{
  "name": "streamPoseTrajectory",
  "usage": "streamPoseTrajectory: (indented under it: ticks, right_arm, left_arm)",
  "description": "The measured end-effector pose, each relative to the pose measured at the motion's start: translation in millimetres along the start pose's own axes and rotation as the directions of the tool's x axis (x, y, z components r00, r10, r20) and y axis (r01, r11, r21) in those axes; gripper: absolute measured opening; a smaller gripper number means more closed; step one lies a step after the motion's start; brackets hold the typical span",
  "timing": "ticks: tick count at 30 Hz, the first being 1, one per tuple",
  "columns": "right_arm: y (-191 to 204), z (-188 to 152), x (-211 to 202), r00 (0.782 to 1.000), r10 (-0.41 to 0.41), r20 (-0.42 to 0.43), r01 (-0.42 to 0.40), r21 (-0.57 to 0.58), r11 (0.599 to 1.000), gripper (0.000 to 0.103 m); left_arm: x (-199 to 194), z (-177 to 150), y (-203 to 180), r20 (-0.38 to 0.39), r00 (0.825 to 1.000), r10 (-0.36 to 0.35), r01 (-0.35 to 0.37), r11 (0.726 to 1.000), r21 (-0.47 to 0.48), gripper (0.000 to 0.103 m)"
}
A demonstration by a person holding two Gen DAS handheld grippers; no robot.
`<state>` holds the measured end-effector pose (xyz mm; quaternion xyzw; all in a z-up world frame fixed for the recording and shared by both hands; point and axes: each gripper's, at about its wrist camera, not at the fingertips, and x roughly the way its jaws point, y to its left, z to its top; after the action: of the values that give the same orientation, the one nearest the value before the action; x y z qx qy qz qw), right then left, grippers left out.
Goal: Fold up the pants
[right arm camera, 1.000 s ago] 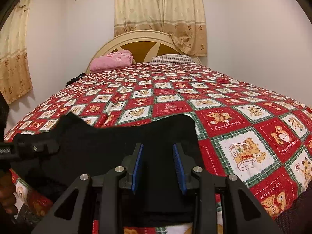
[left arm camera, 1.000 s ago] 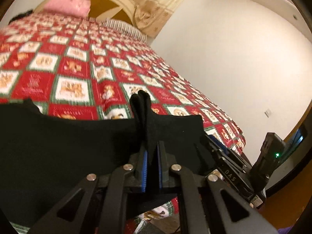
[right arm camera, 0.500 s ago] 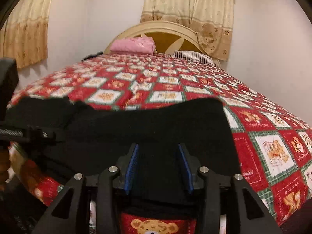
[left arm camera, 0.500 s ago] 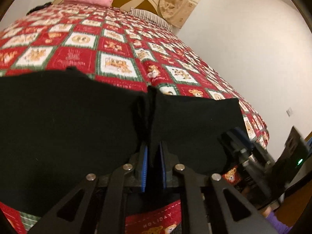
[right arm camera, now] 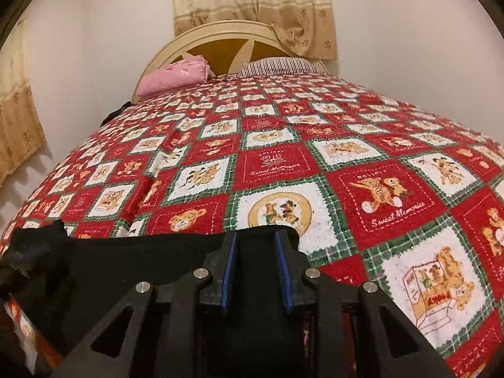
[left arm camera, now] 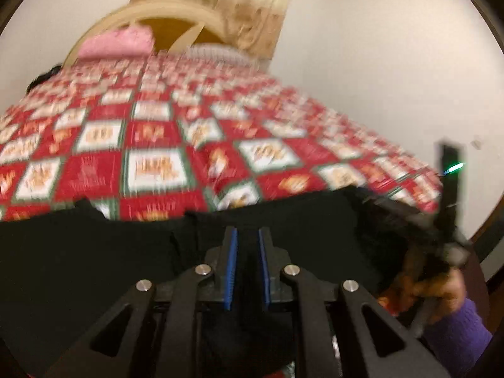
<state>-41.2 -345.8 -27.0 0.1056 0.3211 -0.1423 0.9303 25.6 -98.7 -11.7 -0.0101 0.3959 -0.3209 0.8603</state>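
Observation:
The black pants [right arm camera: 126,267] lie spread across the near edge of the bed, their far hem level with my fingertips. My right gripper [right arm camera: 255,239] sits over the right-hand end of the hem. Its jaws are closing with black cloth between them, and a gap still shows between the blue pads. In the blurred left wrist view, my left gripper [left arm camera: 247,236] is shut on a fold of the pants [left arm camera: 94,267]. To its right, a hand in a purple sleeve [left arm camera: 456,330] holds the other gripper.
A red, white and green teddy-bear quilt [right arm camera: 283,163] covers the bed. At the head lie a pink pillow [right arm camera: 176,75] and a striped pillow [right arm camera: 280,66], against a cream headboard [right arm camera: 220,31]. White walls stand close on both sides.
The right gripper slid along the pants to the hem's right end; its jaws widened, then narrowed. The left gripper swung and tipped, and the raised ridge of cloth ahead of it is gone.

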Motion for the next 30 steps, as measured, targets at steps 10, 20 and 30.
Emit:
streamPoseTrajectory:
  ticks: [10, 20, 30]
  right_arm:
    - [6, -21, -71, 0.985, 0.081, 0.151, -0.077, -0.031, 0.997, 0.026]
    - [23, -39, -70, 0.993, 0.081, 0.088, -0.078, -0.043, 0.996, 0.026]
    - [144, -44, -71, 0.936, 0.348, 0.051, -0.336, -0.165, 0.927, 0.026]
  left_arm:
    - [5, -9, 11, -0.040, 0.999, -0.005, 0.003, 0.999, -0.045, 0.028]
    - [-58, -18, 48, 0.073, 0.989, 0.132, -0.129, 0.991, -0.044, 0.064]
    - [-169, -67, 193, 0.082, 0.841, 0.534, -0.462, 0.789, -0.406, 0.076]
